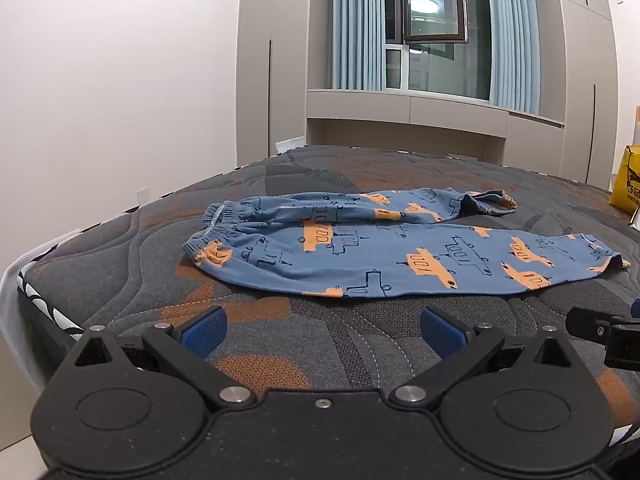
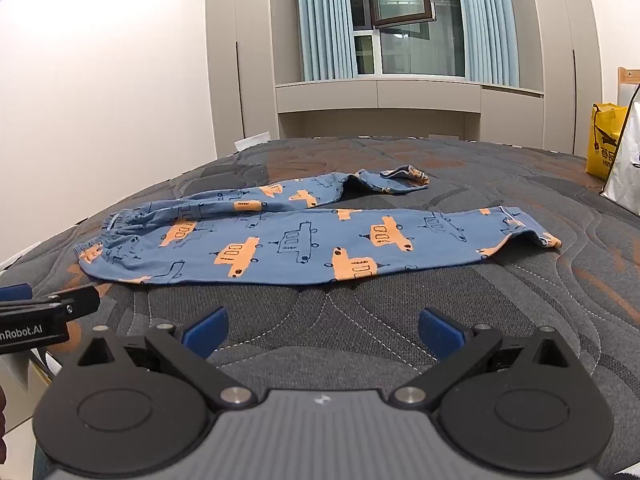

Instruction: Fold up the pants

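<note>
Blue child's pants [image 1: 372,252] with orange and outlined vehicle prints lie spread on the mattress, waistband at the left, both legs running right; the far leg's cuff is crumpled. They also show in the right wrist view [image 2: 304,240]. My left gripper [image 1: 322,330] is open and empty, low over the mattress just in front of the pants' near edge. My right gripper [image 2: 322,330] is open and empty too, in front of the near leg. Each gripper's side shows at the edge of the other's view.
The pants lie on a grey and orange quilted mattress [image 1: 280,344] whose left edge drops off near a white wall. A yellow bag [image 2: 604,140] and a silver-white bag [image 2: 626,160] stand at the far right. Cabinets and a curtained window are behind.
</note>
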